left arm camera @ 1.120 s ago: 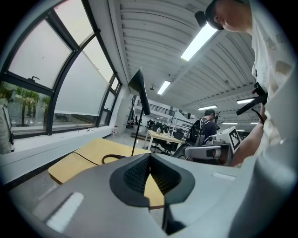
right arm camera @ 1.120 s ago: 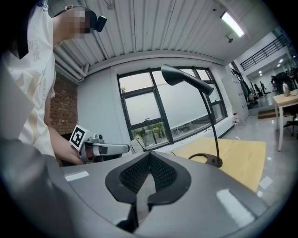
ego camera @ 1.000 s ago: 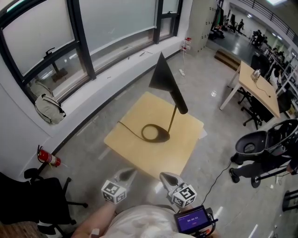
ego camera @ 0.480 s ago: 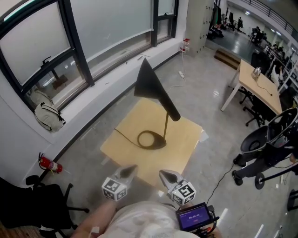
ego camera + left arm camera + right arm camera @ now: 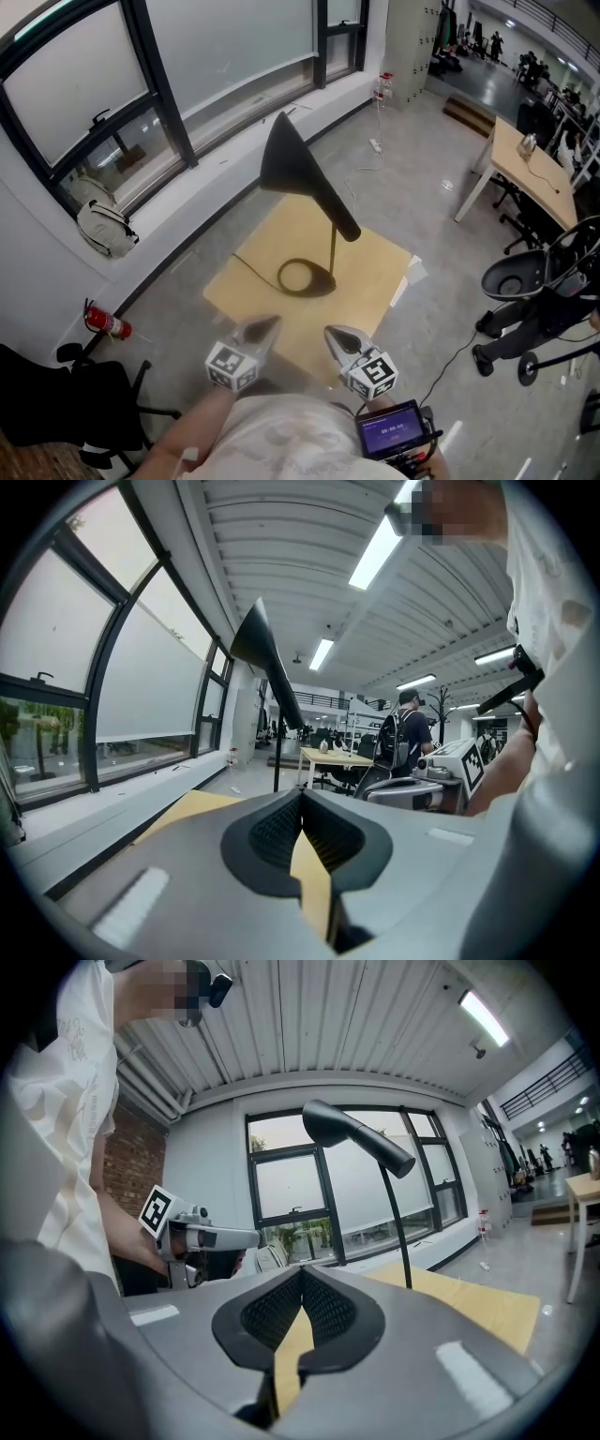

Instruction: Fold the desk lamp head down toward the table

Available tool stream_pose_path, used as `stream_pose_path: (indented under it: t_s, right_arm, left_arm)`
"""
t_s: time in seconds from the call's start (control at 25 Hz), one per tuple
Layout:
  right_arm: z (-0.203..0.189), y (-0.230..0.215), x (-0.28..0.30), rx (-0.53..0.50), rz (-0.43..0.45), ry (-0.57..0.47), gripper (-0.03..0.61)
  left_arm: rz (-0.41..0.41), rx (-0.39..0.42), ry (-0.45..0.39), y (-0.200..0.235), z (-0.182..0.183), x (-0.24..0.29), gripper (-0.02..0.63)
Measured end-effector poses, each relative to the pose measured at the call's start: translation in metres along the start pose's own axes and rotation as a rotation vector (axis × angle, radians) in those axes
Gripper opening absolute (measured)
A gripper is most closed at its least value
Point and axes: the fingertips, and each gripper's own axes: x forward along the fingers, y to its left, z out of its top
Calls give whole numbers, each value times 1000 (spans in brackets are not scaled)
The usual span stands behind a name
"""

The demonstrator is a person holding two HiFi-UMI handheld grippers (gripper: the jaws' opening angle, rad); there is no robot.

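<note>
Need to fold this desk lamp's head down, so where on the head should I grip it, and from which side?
Probably the slim tail of the lamp head, just above the stem: narrow enough for jaws, whereas the cone flares wide toward the window. Come from the near table edge, jaws straddling that tail sideways.

We have moved in toward the worktop (image 5: 375, 272). The left claw (image 5: 263, 326) and right claw (image 5: 338, 335) have come forward and slightly up. Their tips now overlap the near edge; a second ago they sat short of it. In the head view the lamp (image 5: 291, 167) has slid left, and the right-hand desks have shifted toward the frame edge.
</note>
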Motion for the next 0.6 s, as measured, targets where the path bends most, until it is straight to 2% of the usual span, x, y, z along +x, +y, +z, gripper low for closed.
stream_pose_path:
  t_s: [0.28, 0.6]
  right_arm:
    - [12, -15, 16, -42, -17, -2, 12]
    - [47, -52, 25, -84, -88, -47, 12]
  left_arm:
    - [43, 10, -17, 17, 29, 9, 2]
    - [34, 34, -54, 34, 69, 32, 2]
